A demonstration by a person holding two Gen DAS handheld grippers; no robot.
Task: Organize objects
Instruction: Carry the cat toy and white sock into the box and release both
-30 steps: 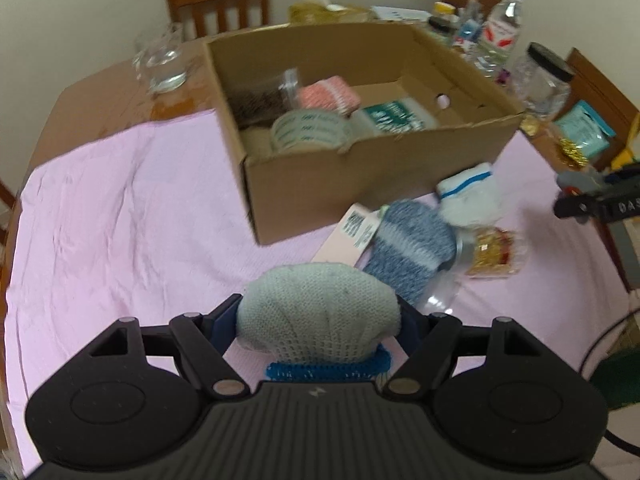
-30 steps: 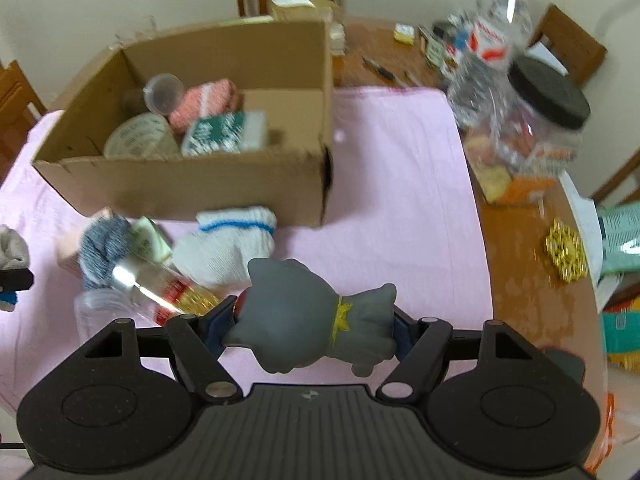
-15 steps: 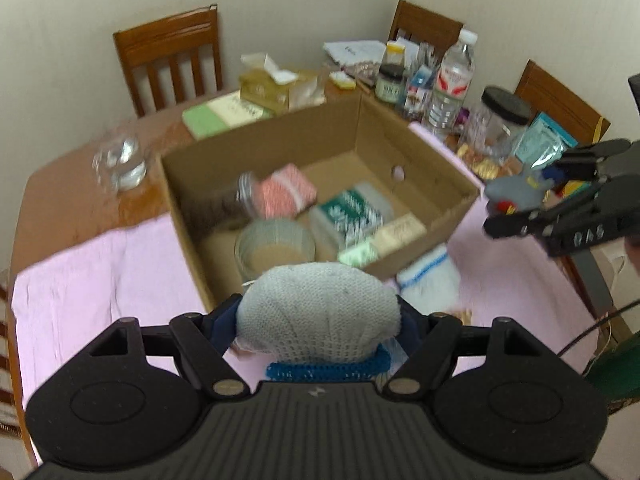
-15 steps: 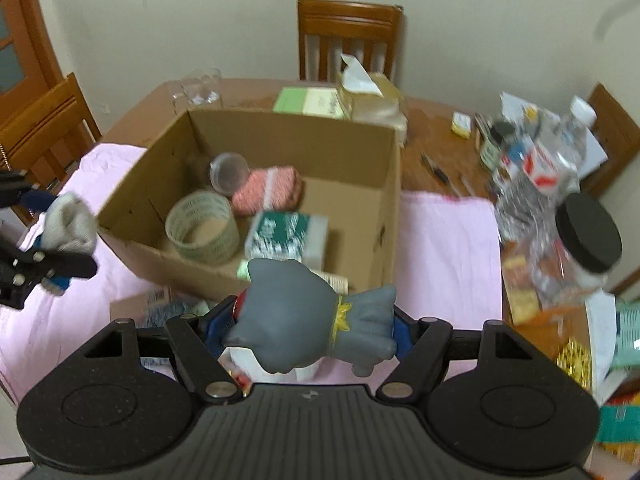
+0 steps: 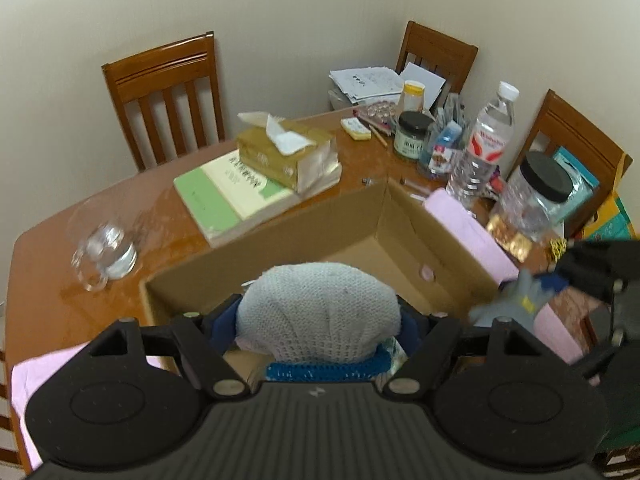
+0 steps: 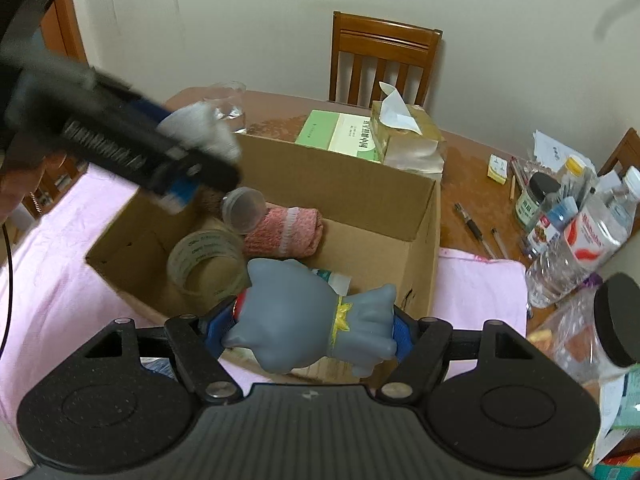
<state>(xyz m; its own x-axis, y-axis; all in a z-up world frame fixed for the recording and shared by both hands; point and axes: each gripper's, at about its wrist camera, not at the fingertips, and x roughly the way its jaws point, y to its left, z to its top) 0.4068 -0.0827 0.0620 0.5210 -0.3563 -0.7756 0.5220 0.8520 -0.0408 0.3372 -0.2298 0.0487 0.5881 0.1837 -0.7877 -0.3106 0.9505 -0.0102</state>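
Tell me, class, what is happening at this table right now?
A person is packing loose items into an open cardboard box with two tools. The left hand-held gripper is shut on a grey knitted sock held over the box. The right hand-held gripper is shut on a grey rubber toy at the box's near edge. Inside lie a tape roll, a pink knitted roll and a clear cup. Neither item is released yet.

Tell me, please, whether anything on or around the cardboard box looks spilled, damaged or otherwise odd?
Nothing looks damaged. The one oddity is a wet-looking patch on the bare wooden table around the glass, left of the cardboard box; it may be spilled water or only glare.
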